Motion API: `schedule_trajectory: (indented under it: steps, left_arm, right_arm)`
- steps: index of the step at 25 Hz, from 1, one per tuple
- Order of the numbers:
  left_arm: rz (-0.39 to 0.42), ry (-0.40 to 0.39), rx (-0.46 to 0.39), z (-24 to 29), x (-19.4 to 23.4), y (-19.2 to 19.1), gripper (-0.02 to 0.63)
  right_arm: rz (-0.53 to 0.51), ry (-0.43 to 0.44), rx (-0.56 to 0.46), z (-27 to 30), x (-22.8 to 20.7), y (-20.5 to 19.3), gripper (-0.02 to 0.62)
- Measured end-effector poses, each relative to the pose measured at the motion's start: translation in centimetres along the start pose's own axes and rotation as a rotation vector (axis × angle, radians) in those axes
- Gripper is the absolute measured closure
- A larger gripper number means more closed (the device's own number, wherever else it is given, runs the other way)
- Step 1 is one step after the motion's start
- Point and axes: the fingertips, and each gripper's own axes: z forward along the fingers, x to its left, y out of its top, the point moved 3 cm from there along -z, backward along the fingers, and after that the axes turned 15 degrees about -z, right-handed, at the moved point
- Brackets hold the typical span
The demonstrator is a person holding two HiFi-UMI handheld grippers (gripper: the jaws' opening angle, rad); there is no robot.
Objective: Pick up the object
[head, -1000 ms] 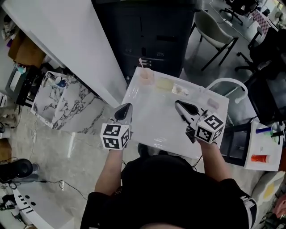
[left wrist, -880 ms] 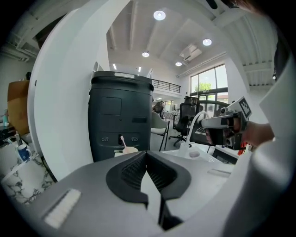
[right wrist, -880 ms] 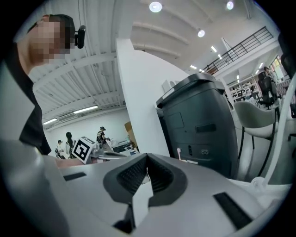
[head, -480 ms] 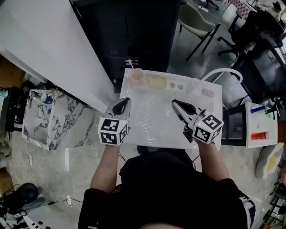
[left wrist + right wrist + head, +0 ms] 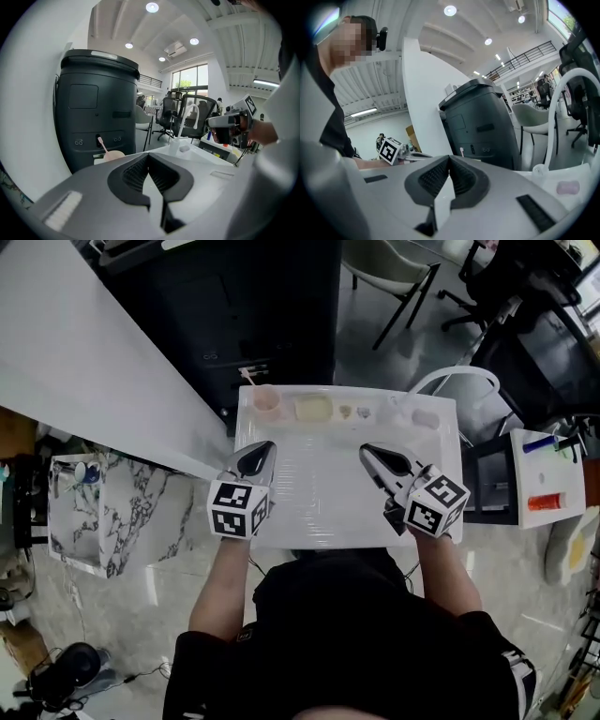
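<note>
The object to pick up is not singled out. The candidates sit in a row along the far edge of the white desk (image 5: 319, 507): a pink plastic cup with a stick in it (image 5: 266, 399), a pale yellow rectangular block (image 5: 313, 409), some small pale bits, and a lilac oval piece (image 5: 425, 417) towards the far right corner. Over the last second the view has squared up to the desk. The left gripper (image 5: 261, 452) has eased in from the left edge and tipped down a little, while the right gripper (image 5: 373, 454) has barely shifted. Both hover over the near half, well short of the row, with fingers closed on nothing. The reach looks only just begun, and the fingers must open before any grasp.
</note>
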Motion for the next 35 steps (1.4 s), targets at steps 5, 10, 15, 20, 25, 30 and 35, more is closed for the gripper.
schedule_trajectory:
  steps: [5,10,15,20,25,30,35]
  left_arm:
    - [-0.002,0.003,0.054,2.7,-0.2,-0.7,0.594]
    - [-0.012,0.012,0.090,5.4,0.3,-1.2,0.594]
    - [-0.067,0.002,0.124,7.8,0.6,-2.0,0.592]
    - [-0.099,-0.003,0.165,9.5,0.8,-3.1,0.592]
    - [-0.121,0.006,0.195,10.5,1.1,-4.2,0.592]
    - [-0.118,0.023,0.234,11.9,1.5,-5.7,0.592]
    - [-0.049,0.025,0.311,14.1,1.3,-7.6,0.571]
  right_arm:
    - [0.019,-0.003,0.011,-0.4,-2.0,-0.8,0.583]
    - [0.042,0.009,0.026,-0.3,-3.4,-1.9,0.583]
    - [0.057,0.023,0.030,0.1,-4.6,-2.5,0.583]
    - [0.064,0.038,0.043,0.3,-4.9,-3.2,0.583]
    - [0.075,0.034,0.054,-0.1,-5.3,-3.8,0.583]
    - [0.089,0.026,0.056,-0.9,-5.8,-4.3,0.583]
    - [0.106,0.023,0.068,-1.4,-6.1,-5.4,0.583]
